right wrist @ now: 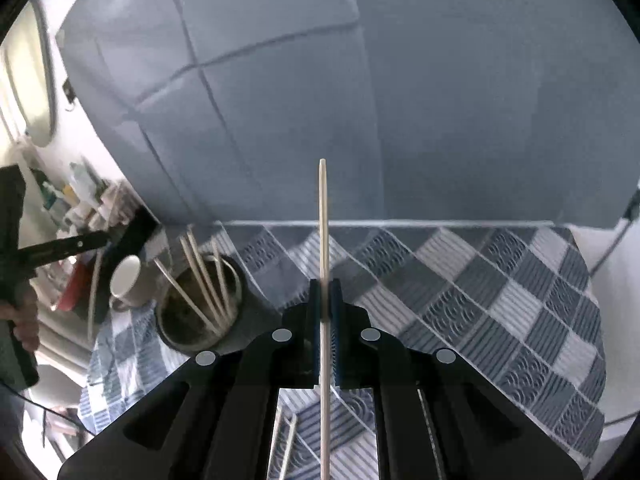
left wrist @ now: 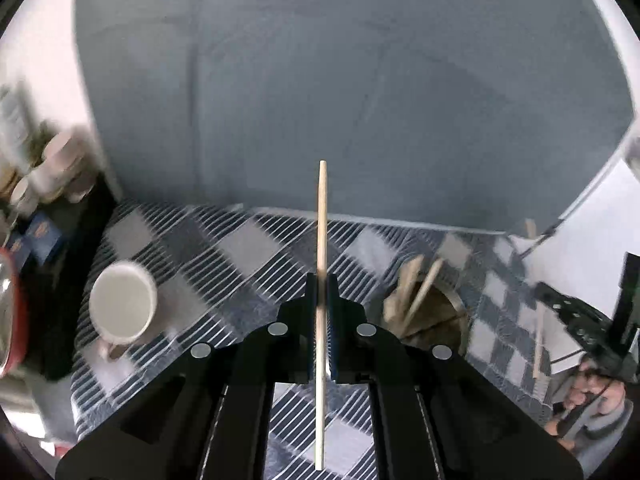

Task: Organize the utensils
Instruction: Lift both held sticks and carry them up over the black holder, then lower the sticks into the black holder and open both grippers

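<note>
My left gripper (left wrist: 321, 280) is shut on a pale wooden chopstick (left wrist: 322, 220) that points up and away past its blue pads. My right gripper (right wrist: 325, 285) is likewise shut on a second chopstick (right wrist: 323, 224), held upright between its pads. A dark round utensil holder (right wrist: 200, 312) with several chopsticks leaning in it stands on the checked cloth, left of the right gripper; in the left wrist view the utensil holder (left wrist: 436, 316) sits right of the left gripper. Both grippers hang above the table.
A white mug (left wrist: 122, 306) stands on the blue-and-white checked tablecloth (right wrist: 500, 304) at the left. Jars and boxes (left wrist: 52, 176) crowd a dark shelf beyond the table's left edge. More chopsticks (right wrist: 286, 446) lie on the cloth under the right gripper. A grey wall rises behind.
</note>
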Motion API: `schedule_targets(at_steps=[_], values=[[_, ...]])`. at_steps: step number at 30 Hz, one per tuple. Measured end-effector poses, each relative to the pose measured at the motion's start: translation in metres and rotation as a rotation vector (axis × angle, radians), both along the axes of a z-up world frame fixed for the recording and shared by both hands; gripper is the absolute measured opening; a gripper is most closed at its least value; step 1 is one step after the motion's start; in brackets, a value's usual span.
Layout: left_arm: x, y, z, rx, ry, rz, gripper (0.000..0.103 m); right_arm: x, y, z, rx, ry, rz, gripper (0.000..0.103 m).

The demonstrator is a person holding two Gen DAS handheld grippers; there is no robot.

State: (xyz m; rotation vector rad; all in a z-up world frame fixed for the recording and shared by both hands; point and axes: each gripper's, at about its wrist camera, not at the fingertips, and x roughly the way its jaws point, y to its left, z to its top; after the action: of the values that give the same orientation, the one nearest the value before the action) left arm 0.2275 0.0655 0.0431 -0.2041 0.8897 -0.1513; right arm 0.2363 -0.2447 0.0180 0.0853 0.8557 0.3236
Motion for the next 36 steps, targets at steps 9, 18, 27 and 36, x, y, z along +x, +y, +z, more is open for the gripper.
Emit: schedule_targets(at_steps=[9,18,27,36], values=[[0.021,-0.044,0.018,-0.024,-0.06,-0.085,0.005,0.017,0.04,0.021,0.01,-0.059,0.071,0.004],[0.032,-0.054,0.01,-0.123,-0.133,-0.071,0.005,0.035,0.062,0.022,0.12,-0.083,0.138,0.004],[0.036,-0.069,-0.007,-0.121,-0.248,-0.103,0.005,0.045,0.079,0.015,0.296,-0.204,0.243,0.004],[0.028,-0.069,-0.023,-0.151,-0.387,-0.08,0.005,0.053,0.08,-0.015,0.369,-0.233,0.235,0.004]])
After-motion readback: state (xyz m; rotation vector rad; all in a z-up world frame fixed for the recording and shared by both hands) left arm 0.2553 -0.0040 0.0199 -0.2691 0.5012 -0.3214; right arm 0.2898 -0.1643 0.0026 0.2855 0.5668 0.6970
